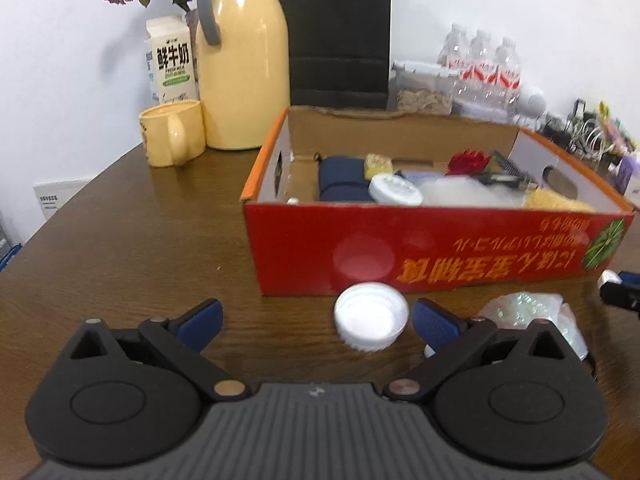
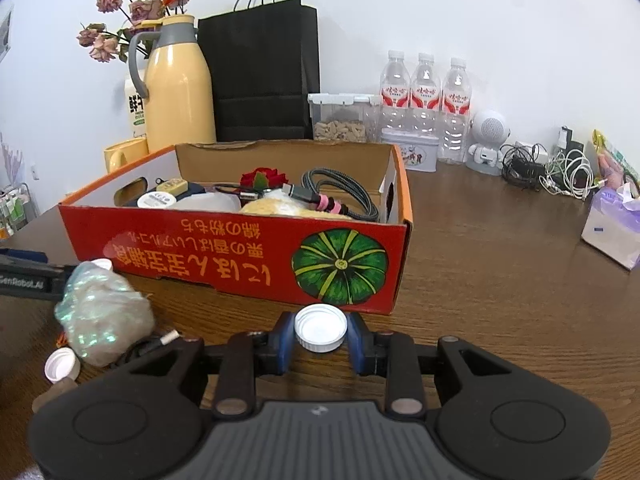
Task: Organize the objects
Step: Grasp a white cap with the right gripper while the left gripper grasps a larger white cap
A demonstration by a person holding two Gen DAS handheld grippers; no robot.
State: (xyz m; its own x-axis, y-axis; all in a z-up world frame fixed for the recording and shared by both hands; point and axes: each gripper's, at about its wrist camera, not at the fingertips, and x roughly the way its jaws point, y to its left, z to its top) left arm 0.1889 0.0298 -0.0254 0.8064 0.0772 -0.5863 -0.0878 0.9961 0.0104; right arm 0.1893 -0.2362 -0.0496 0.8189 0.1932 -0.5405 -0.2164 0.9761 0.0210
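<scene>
My right gripper (image 2: 321, 340) is shut on a white bottle cap (image 2: 320, 326), held open side up just above the wooden table (image 2: 500, 280), in front of the red cardboard box (image 2: 240, 256). The box holds several items: a coiled cable, a red flower, a white lid and a dark pouch. My left gripper (image 1: 318, 326) is open wide and low over the table. A second white cap (image 1: 372, 316) lies between its fingers, close to the right fingertip (image 1: 436, 326), in front of the red box (image 1: 400, 248). A crumpled glittery bag (image 2: 104, 312) lies between the two grippers.
A third white cap (image 2: 60, 364) lies at the near left. Behind the box stand a yellow thermos (image 2: 176, 92), yellow mug (image 1: 172, 132), milk carton (image 1: 170, 64), black paper bag (image 2: 260, 72), water bottles (image 2: 424, 96) and a snack container (image 2: 340, 120). Tangled cables (image 2: 560, 172) and a tissue pack (image 2: 612, 228) are at the right.
</scene>
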